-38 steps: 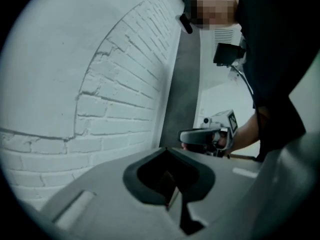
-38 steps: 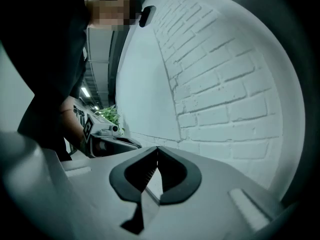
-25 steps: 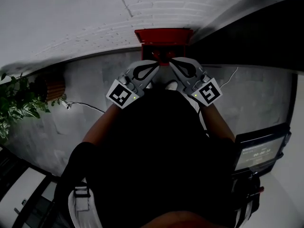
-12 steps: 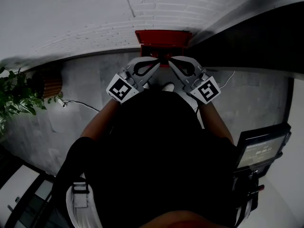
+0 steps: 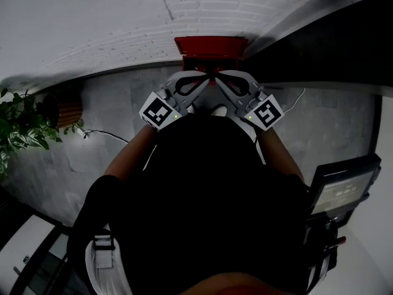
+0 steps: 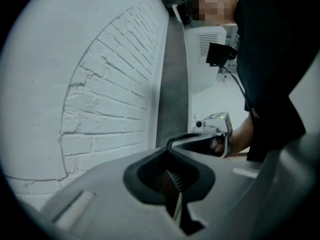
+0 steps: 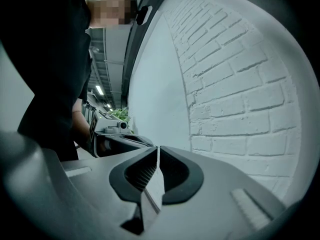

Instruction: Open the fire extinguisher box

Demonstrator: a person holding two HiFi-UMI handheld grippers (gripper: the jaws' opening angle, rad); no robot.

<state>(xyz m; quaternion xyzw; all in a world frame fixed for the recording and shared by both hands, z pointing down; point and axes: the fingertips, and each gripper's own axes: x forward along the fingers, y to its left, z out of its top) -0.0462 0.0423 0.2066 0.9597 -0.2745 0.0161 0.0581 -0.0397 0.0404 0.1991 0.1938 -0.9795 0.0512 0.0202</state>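
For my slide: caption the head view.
Left gripper and right gripper, both shut, point at red box by brick wall.

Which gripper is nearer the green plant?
Left. The left gripper is to the right of the plant in the head view, tip at the red box; the right gripper lies just beyond it, farther from the plant.

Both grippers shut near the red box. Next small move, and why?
Probably lower the right gripper toward the red box, jaws opening. It and the left gripper are shut on nothing, and their own views show brick wall, not the box.
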